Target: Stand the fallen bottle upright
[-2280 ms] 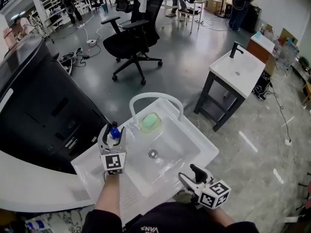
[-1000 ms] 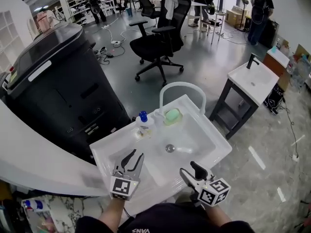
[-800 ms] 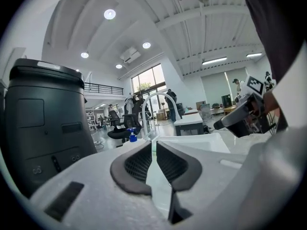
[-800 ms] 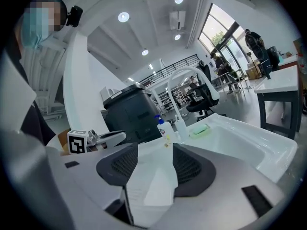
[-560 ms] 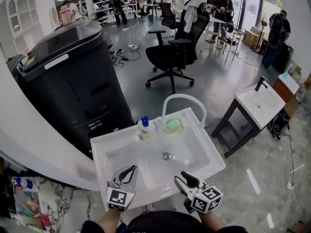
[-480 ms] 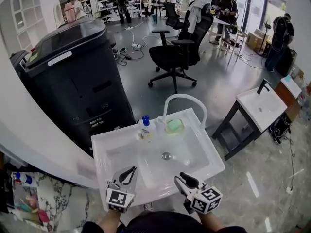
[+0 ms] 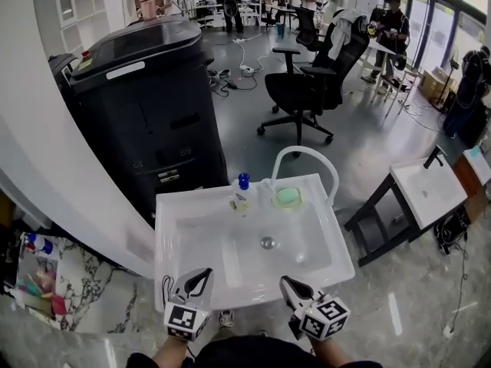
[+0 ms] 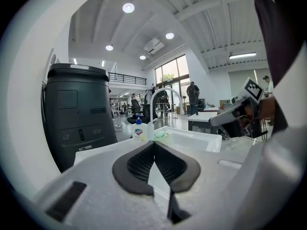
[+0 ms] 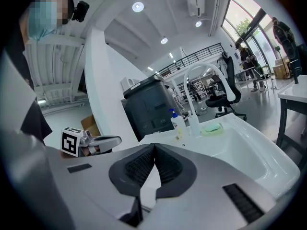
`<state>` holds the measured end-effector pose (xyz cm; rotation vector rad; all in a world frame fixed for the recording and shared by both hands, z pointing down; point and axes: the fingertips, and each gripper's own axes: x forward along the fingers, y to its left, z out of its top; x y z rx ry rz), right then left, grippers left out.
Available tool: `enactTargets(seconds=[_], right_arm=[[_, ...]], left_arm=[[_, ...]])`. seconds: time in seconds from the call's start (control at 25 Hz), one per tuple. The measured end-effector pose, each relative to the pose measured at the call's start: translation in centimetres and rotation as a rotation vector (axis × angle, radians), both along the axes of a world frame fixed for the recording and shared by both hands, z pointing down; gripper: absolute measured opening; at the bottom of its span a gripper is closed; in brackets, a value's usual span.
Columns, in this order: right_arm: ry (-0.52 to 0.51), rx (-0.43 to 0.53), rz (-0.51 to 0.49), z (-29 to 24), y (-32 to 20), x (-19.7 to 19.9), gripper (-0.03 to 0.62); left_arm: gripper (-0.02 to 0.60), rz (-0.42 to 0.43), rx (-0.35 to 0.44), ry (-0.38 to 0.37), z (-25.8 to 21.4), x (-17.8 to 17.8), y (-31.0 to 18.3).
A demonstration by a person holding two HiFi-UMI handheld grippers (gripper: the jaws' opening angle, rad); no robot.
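The soap bottle (image 7: pixel 242 194), white with a blue pump, stands upright on the back rim of the white sink (image 7: pixel 184 263), next to the arched white faucet (image 7: pixel 307 159). It also shows far ahead in the left gripper view as the bottle (image 8: pixel 139 131) and in the right gripper view as the bottle (image 9: pixel 178 124). My left gripper (image 7: pixel 203 274) hovers at the sink's near edge, well away from it. My right gripper (image 7: pixel 286 281) is beside it at the same edge. Both have just been closing and now stand shut with nothing between them: left gripper (image 8: pixel 154 145), right gripper (image 9: pixel 153 147).
A green soap bar (image 7: pixel 288 198) lies in a dish by the faucet. A large black machine (image 7: pixel 146 121) stands behind the sink on the left, a black office chair (image 7: pixel 307 90) further back. A second small sink (image 7: pixel 430 186) stands at the right. Several people are in the background.
The left gripper let go of the bottle, which now stands upright, and drew back to the sink's near edge. Both grippers' jaws went from open to shut. The head view pulled back.
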<state>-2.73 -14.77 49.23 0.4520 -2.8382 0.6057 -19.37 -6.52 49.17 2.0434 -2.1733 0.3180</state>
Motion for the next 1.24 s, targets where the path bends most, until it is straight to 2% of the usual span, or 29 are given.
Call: enactTargets(seconds=[0.16,0.36,0.8,1.24], right_arm=[[0.029,0.006,-0.033,0.5,0.6,0.5,0.003],[0.064,0.048,-0.067,0.7,1.4,0.6,0.002],[0.072,0.048,-0.104,1.4,3.1,1.1,0.002],[0.073,0.060,-0.107,1.3,3.4,1.8,0.002]], left_arm=[[0.020,-0.008,-0.006,-0.005,0.5,1.3,0.7],[0.020,-0.006,0.019,0.028,0.5,2.6,1.4],[0.020,-0.049,0.011,0.015,0.9,3.3,3.8],[0.020,-0.047,0.011,0.015,0.5,4.4,4.3]])
